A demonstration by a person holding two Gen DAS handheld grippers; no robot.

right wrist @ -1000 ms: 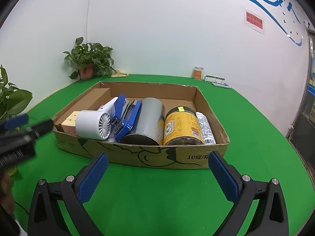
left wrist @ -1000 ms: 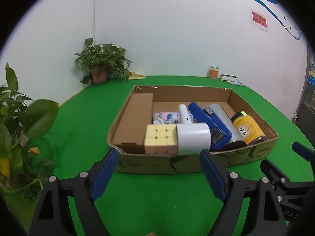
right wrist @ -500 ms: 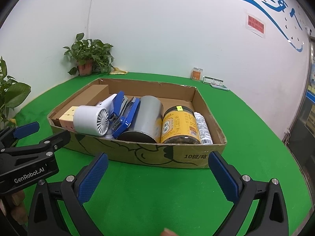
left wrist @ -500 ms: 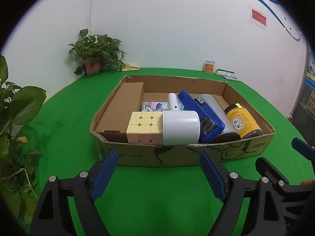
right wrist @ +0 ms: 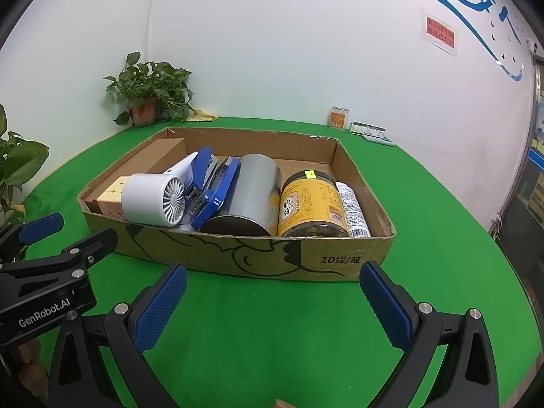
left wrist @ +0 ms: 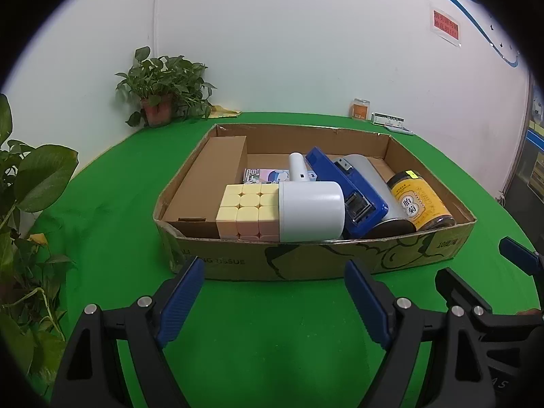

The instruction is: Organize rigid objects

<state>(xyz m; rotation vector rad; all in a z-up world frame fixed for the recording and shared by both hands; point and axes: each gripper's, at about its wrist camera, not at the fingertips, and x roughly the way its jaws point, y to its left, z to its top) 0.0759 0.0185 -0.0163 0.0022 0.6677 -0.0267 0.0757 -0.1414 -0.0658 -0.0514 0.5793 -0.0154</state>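
Both my grippers, left (left wrist: 273,289) and right (right wrist: 272,294), fingers wide, empty, short of shallow brown cardboard box (right wrist: 258,255). Best reach over rim, square onto white cylindrical fan (right wrist: 153,199).

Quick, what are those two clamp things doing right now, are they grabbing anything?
Left hand-held gripper: open, holding nothing, short of the cardboard box.
Right hand-held gripper: open, holding nothing, also short of the box.

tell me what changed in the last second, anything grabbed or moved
Nothing grabbed or let go. Both views have shifted a little, so the cardboard box sits slightly differently in frame. The left gripper and right gripper stay open and empty; the cube, fan and jar haven't moved.
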